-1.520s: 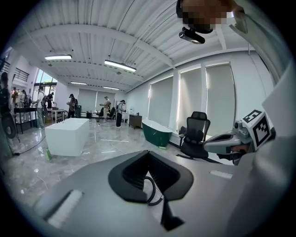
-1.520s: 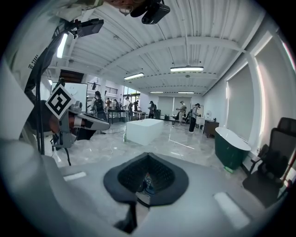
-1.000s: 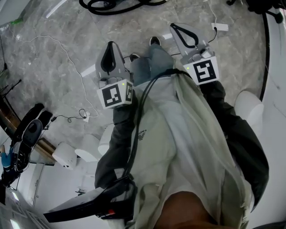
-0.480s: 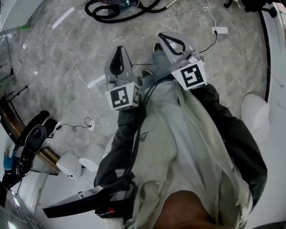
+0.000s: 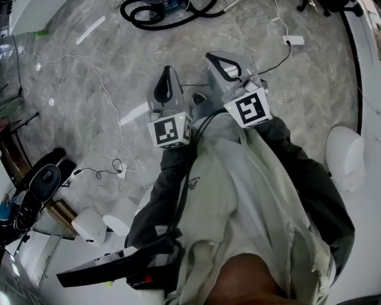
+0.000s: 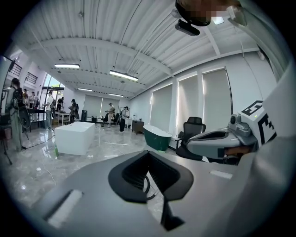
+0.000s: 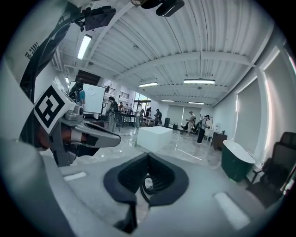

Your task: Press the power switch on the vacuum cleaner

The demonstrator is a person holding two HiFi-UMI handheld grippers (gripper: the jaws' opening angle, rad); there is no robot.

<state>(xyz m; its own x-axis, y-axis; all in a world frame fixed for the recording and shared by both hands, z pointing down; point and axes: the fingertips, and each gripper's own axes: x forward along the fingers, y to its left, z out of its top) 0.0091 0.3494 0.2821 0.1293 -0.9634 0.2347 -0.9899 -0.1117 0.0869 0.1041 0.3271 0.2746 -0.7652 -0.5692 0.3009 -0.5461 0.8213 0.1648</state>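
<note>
The vacuum cleaner shows only as a coiled black hose (image 5: 159, 13) on the marble floor at the top edge of the head view; its body and power switch are not visible. A piece of the hose shows through the jaw loop in the right gripper view (image 7: 147, 185). My left gripper (image 5: 167, 69) and right gripper (image 5: 211, 57) are held side by side above the floor, pointing toward the hose and well short of it. Both are shut with nothing between the jaws. The right gripper (image 6: 217, 143) appears in the left gripper view, and the left gripper (image 7: 88, 133) in the right gripper view.
A thin white cable (image 5: 101, 83) runs over the floor on the left, and a power adapter (image 5: 293, 40) lies at the top right. White rounded objects (image 5: 345, 156) stand on both sides. A black hand-held device (image 5: 113, 271) sits low left. A white tub (image 6: 74, 136), a green tub (image 6: 157, 139) and people stand farther off.
Both grippers have drawn closer together and advanced toward the hose, the left moving right and the right moving left. More of the hose is in view. The jaws stayed shut.
</note>
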